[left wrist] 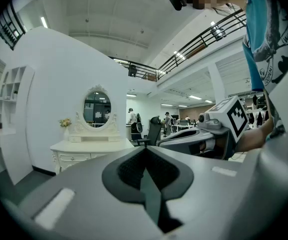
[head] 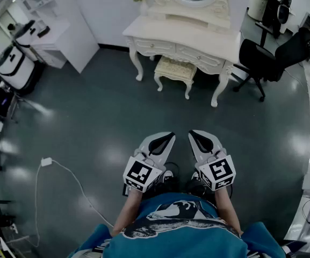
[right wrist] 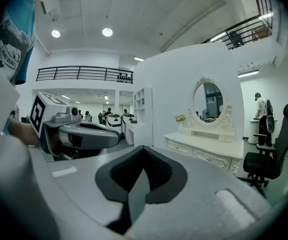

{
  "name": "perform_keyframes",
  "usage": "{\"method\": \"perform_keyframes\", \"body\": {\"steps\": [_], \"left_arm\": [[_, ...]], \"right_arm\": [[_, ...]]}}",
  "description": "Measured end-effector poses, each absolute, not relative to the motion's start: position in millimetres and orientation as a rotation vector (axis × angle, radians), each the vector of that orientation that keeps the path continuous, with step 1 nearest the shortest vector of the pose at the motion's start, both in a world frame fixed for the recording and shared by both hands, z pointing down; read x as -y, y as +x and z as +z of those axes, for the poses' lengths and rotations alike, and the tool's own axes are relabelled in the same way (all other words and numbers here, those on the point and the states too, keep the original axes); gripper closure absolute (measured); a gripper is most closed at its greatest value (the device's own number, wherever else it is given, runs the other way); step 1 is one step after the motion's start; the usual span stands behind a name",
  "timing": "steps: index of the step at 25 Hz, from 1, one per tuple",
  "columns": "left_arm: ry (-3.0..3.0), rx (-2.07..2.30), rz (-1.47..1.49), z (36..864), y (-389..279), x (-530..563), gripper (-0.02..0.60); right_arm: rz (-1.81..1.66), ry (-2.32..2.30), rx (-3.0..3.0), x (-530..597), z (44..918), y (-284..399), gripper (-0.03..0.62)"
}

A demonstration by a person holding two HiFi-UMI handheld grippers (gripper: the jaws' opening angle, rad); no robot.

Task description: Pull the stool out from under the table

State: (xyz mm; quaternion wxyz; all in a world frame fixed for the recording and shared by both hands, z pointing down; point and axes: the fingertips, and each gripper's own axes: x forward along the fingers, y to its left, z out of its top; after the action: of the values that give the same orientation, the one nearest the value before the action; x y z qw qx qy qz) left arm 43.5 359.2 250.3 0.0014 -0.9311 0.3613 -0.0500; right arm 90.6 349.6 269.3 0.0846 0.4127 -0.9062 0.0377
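A cream padded stool (head: 174, 70) stands tucked partly under the white dressing table (head: 182, 40) at the far side of the room. The table with its oval mirror also shows in the left gripper view (left wrist: 91, 145) and the right gripper view (right wrist: 208, 143); the stool is hidden in both. My left gripper (head: 168, 137) and right gripper (head: 194, 133) hang side by side close to my body, well short of the stool. Both are shut with nothing between the jaws (left wrist: 144, 149) (right wrist: 144, 148).
A black office chair (head: 265, 61) stands right of the table. A white shelf unit (head: 50, 20) and a bag (head: 15, 69) sit at the left. A white cable with a plug block (head: 46, 162) lies on the dark floor near my left side.
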Motion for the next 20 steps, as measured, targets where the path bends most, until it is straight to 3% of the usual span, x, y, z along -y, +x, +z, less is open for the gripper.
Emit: {"method": "perform_keyframes", "body": {"steps": [20], "left_arm": [[-2.933,-1.143,-0.140,257,-11,-359,0.569]], "right_arm": [[0.096,1.304,2.698,-347,276,45,0.591]]}}
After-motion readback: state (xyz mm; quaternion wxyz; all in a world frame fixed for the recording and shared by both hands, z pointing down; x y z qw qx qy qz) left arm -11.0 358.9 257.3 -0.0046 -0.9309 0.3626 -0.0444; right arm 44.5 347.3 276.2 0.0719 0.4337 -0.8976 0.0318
